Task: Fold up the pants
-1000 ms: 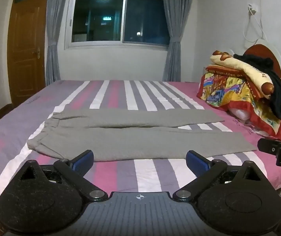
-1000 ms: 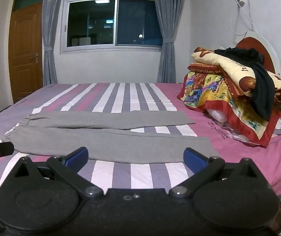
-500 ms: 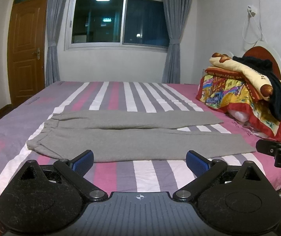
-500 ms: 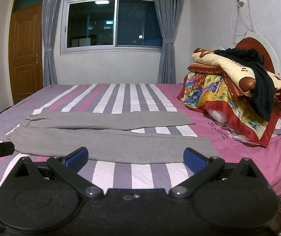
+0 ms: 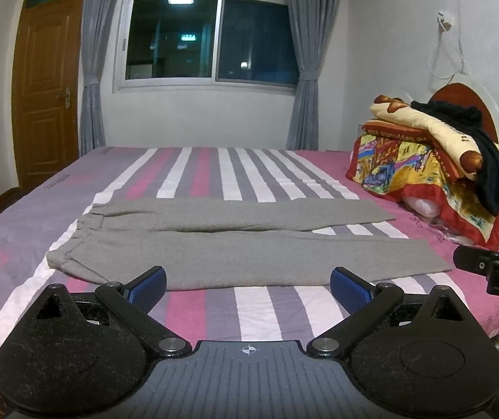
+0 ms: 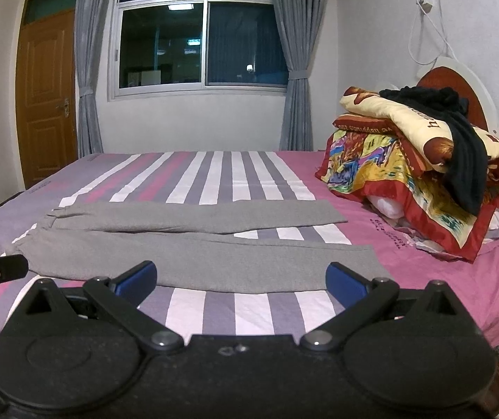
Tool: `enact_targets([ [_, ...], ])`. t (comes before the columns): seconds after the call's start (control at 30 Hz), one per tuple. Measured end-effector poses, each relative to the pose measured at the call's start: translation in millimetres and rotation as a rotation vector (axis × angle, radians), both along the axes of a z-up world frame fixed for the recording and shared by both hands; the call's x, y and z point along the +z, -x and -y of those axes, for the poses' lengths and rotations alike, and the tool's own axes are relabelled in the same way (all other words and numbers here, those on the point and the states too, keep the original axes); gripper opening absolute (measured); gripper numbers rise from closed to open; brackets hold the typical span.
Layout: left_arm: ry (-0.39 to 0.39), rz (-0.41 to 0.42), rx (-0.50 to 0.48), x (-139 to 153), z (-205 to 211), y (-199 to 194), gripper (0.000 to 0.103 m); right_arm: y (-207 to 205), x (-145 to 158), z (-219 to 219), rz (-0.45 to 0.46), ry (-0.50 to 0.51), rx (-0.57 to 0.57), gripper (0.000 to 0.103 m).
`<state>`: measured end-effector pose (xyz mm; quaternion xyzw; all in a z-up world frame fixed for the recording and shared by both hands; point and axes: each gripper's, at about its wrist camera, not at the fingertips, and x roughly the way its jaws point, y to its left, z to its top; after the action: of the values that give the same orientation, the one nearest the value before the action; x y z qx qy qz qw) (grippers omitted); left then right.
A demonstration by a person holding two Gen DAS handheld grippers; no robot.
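A striped bed point(image 5: 256, 307) fills the room below a dark window. Grey pants point(image 5: 242, 244) lie flat across it, just ahead of both grippers, waistband to the left, legs running right. The left gripper point(image 5: 247, 281) and right gripper point(image 6: 240, 276) hover spread wide, holding nothing. A clean first fold likely needs each gripper pinching the near leg's edge, lifting evenly onto the far leg.
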<state>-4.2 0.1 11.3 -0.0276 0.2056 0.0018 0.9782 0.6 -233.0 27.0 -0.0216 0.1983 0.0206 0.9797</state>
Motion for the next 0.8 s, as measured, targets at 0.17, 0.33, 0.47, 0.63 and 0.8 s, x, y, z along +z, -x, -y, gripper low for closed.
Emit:
enact_targets([
  [0.17, -0.001, 0.001, -0.001, -0.8, 0.0, 0.3, 0.100, -0.2, 0.2, -0.5, 0.001, -0.003, -0.001, 0.103],
  [0.33, -0.005, 0.002, 0.003, 1.4, 2.6, 1.8, 0.100, 0.6, 2.0, -1.4, -0.002, -0.006, 0.003, 0.103],
  [0.47, -0.004, 0.002, 0.001, 1.1, 2.4, 1.8, 0.100, 0.5, 3.5, -3.7, 0.001, -0.010, 0.002, 0.103],
  [0.63, -0.006, 0.003, 0.002, 2.0, 3.1, 2.3, 0.100, 2.5, 2.0, -2.1, 0.002, -0.017, -0.001, 0.103],
  [0.8, -0.007, 0.003, 0.001, 1.3, 3.2, 2.1, 0.100, 1.9, 1.8, -0.5, 0.005, -0.019, 0.000, 0.103],
])
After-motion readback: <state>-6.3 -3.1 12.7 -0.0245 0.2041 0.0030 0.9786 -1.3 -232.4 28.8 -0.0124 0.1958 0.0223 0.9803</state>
